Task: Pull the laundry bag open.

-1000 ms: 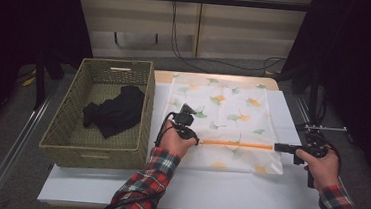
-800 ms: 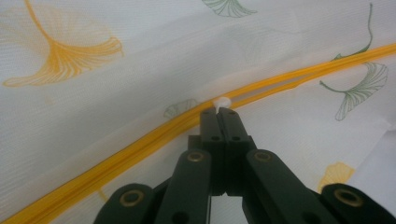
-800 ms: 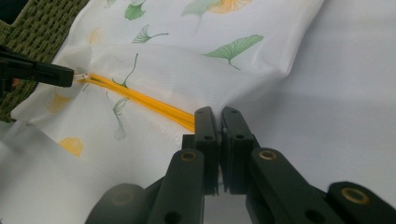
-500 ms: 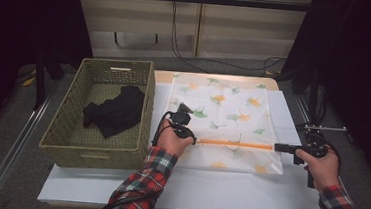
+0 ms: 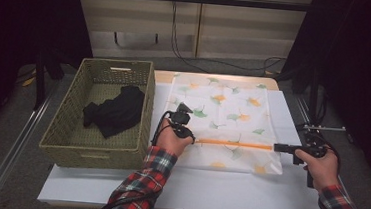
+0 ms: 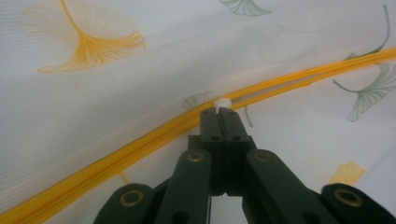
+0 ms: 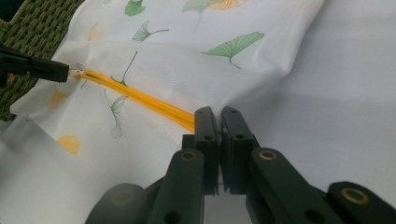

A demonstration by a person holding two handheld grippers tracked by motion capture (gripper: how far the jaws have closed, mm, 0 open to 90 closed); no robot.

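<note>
The thing in hand is a white mesh laundry bag (image 5: 225, 112) printed with ginkgo leaves, lying flat on the white table (image 5: 206, 191) to the right of a woven basket (image 5: 65, 140) that holds a black garment (image 5: 115, 111). An orange zipper (image 5: 233, 144) runs across the bag's near part. The left gripper (image 6: 218, 111) has its jaws pressed together on the small white zipper pull (image 6: 223, 101) at the zipper's left end; in the right gripper view the same pull shows as a pale tab held by the far gripper. The right gripper (image 7: 219, 116) is pinched shut on the bag's fabric at the zipper's right end, where the cloth gathers into folds toward the jaws. Judgement on handling: the bag looks light, thin and limp, with no stiffness of its own; it will bunch and slide on the smooth table unless one end is anchored. The slider needs tension along the track, so the sensible holds are the ones now taken: the pull tab for travel, the fabric at the opposite end as anchor. The tab is small and could slip from the jaws if pulled at an angle. Compared with the frame one second earlier, the left hand (image 5: 173, 138) sits slightly farther left along the zipper, the exposed orange run between the grippers looks a little longer, and the right hand (image 5: 319, 162), the basket and the garment appear unchanged.
</note>
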